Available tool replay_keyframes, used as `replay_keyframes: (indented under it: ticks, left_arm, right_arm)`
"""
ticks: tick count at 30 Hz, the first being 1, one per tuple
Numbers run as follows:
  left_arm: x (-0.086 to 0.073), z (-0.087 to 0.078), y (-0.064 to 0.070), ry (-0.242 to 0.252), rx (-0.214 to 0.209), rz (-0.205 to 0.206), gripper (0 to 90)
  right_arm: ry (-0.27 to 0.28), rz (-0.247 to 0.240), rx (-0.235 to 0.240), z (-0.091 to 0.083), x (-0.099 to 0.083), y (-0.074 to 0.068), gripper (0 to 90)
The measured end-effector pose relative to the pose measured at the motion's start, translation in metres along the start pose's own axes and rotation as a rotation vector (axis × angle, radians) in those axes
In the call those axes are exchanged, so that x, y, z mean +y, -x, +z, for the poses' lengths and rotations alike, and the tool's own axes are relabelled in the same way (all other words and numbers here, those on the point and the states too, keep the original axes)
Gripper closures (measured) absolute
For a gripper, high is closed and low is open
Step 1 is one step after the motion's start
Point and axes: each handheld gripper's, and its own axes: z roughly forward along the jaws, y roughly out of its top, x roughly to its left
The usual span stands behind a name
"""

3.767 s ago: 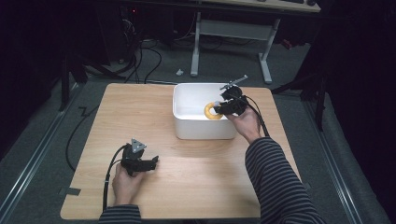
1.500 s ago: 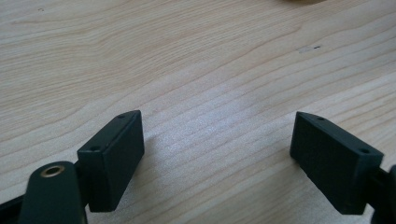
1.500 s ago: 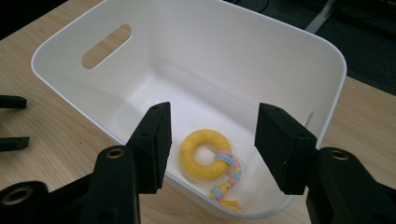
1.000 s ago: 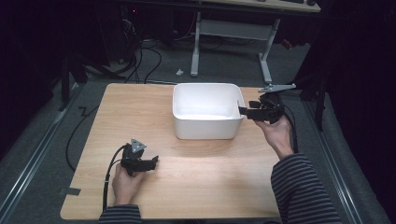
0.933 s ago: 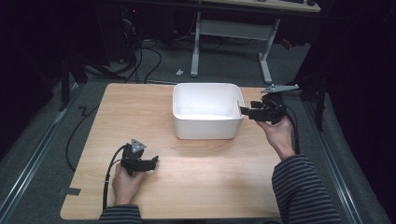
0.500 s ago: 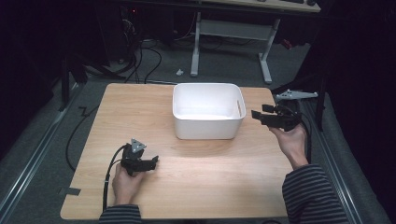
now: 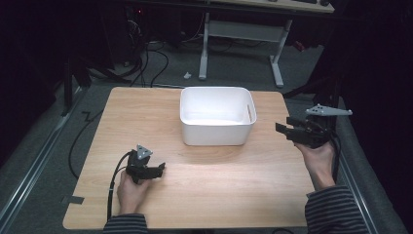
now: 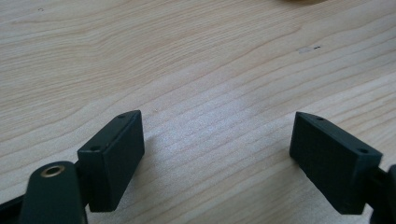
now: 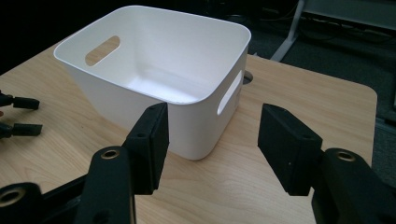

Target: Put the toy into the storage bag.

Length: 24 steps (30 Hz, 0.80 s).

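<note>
A white plastic bin (image 7: 216, 117) with handle slots stands on the far middle of the wooden table (image 7: 219, 190). What shows of its inside is plain white (image 9: 154, 56). My right gripper (image 7: 282, 125) hovers at the table's right edge, level with the bin and pointing toward it. Its jaws are open with nothing between them (image 9: 212, 121). My left gripper (image 7: 162, 167) rests low on the table at the front left. It stands wide open over bare wood (image 8: 217, 126). The left gripper's tips (image 9: 38, 115) also appear far left in the right gripper view.
Dark floor with cables and a white desk frame (image 7: 241, 29) lie beyond the table's far edge. Open wood stretches in front of the bin and between my two hands. The table's right edge runs just under my right hand.
My right gripper has drawn back from over the bin, rightward to the table's right edge. The yellow ring seen at its jaws in the bin earlier no longer shows. The left gripper has stayed put.
</note>
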Motion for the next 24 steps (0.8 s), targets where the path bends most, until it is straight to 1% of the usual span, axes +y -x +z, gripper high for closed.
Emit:
replay_keyframes:
  ticks: [1, 6, 9, 12, 14, 18, 24]
  left_arm:
    - [0.000, 0.000, 0.000, 0.000, 0.000, 0.000, 18.1]
    - [0.000, 0.000, 0.000, 0.000, 0.000, 0.000, 18.1]
    - [0.000, 0.000, 0.000, 0.000, 0.000, 0.000, 18.1]
    - [0.000, 0.000, 0.000, 0.000, 0.000, 0.000, 18.1]
    - [0.000, 0.000, 0.000, 0.000, 0.000, 0.000, 18.1]
    - [0.000, 0.000, 0.000, 0.000, 0.000, 0.000, 18.1]
    - [0.000, 0.000, 0.000, 0.000, 0.001, 0.001, 18.1]
  right_arm:
    - [-0.001, 0.006, -0.002, -0.002, -0.002, 0.000, 44.0]
    - [-0.005, -0.002, -0.019, -0.011, -0.010, 0.002, 43.8]
    - [0.010, -0.006, -0.016, -0.018, -0.012, -0.001, 43.9]
    - [0.012, -0.013, -0.015, -0.024, -0.014, -0.004, 43.9]
    - [0.011, -0.028, -0.025, -0.027, -0.015, -0.007, 43.9]
    - [0.029, -0.032, -0.013, -0.034, -0.018, -0.013, 44.0]
    - [0.031, -0.050, -0.013, -0.044, -0.021, -0.022, 44.2]
